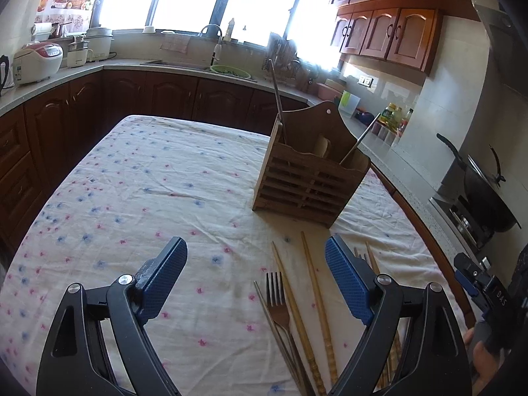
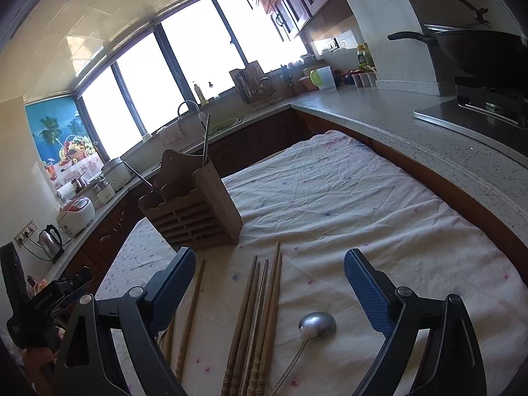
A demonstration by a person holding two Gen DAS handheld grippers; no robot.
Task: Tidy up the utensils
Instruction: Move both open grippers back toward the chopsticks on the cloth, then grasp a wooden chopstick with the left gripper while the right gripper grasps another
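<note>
Left wrist view: left gripper [image 1: 255, 264] hovering over flowered tablecloth [image 1: 148, 181], fingers spread wide, nothing between. Wooden utensil holder [image 1: 307, 178] at one o'clock, two metal handles standing inside. Fork [image 1: 277, 300] and wooden chopsticks [image 1: 313, 297] lying flat at five o'clock. Other gripper at far right edge, lettering "DAS" legible.

Right wrist view: right gripper [image 2: 269, 280] with fingers apart, empty. Holder [image 2: 194, 211] at eleven o'clock. Chopsticks [image 2: 260, 316] at six o'clock, metal spoon [image 2: 315, 325] just right of them. Writing on neighbouring gripper too blurred to read.

A rice cooker [image 1: 37, 61] is sitting at ten o'clock, a faucet [image 1: 211, 29] is standing at twelve, and a wok [image 2: 475, 52] is resting at two.
</note>
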